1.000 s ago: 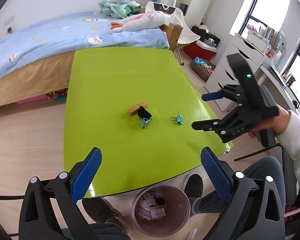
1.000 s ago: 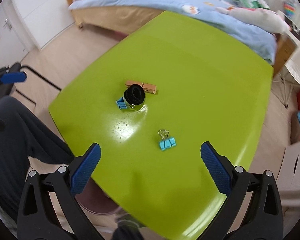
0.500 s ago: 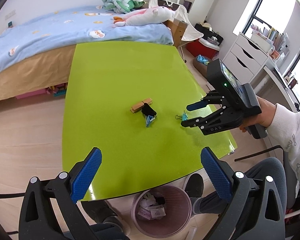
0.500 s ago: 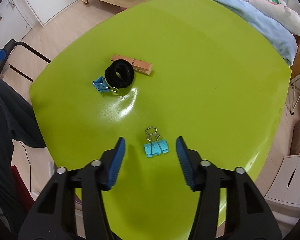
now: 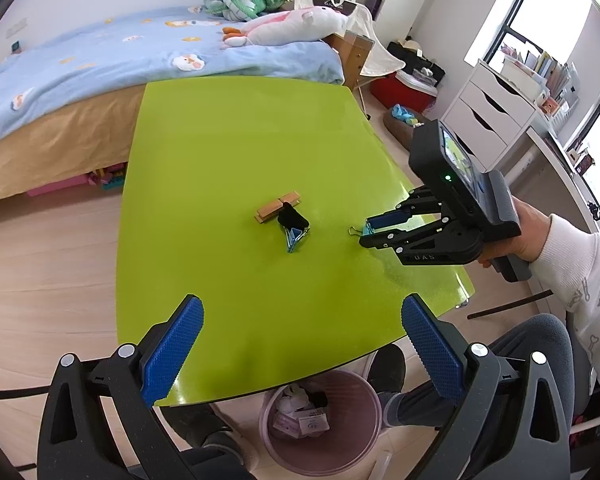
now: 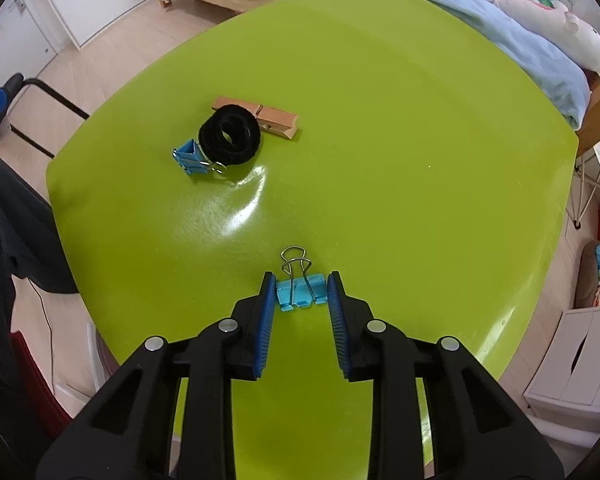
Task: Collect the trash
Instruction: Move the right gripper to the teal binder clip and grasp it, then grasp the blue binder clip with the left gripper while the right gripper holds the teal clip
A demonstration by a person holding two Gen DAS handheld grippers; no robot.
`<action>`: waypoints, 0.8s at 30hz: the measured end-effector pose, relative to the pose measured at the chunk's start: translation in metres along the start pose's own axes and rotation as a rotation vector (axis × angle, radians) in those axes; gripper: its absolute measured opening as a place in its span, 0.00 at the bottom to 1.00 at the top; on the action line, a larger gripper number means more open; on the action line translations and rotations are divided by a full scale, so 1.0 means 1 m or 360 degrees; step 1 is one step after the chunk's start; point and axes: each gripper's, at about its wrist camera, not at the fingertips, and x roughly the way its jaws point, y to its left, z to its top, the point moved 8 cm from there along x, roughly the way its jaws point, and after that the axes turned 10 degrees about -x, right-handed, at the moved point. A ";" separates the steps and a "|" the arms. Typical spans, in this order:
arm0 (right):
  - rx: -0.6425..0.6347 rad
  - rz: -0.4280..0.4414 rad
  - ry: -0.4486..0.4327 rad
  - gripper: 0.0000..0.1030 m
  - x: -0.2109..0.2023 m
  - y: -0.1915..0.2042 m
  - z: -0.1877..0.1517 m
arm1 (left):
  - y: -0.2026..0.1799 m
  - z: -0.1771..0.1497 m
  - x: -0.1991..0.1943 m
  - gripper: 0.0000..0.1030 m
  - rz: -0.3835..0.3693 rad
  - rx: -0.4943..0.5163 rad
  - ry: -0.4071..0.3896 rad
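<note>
The right gripper point(image 6: 300, 294) is nearly closed around a cyan clip point(image 6: 300, 290) on the green table point(image 6: 379, 140), pads touching or just beside its ends. The left gripper point(image 5: 300, 344) hangs wide open and empty over the near edge, above the bin point(image 5: 319, 420).

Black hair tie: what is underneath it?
The black hair tie overlaps a wooden clothespin and a blue binder clip. The covered parts of both, and the table beneath, are hidden.
</note>
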 end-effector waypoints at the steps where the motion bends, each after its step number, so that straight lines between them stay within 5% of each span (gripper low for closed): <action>1: 0.0023 -0.0007 -0.0012 0.25 -0.003 0.001 0.000 | 0.000 0.001 0.001 0.93 0.0000 0.0003 0.0001; 11: 0.0472 0.0004 -0.0119 0.25 -0.043 0.001 -0.018 | -0.007 0.016 0.035 0.93 -0.0001 0.0075 0.0072; 24: 0.0620 0.0002 -0.0179 0.25 -0.067 0.006 -0.038 | -0.003 0.034 0.109 0.93 0.0103 0.0172 0.0258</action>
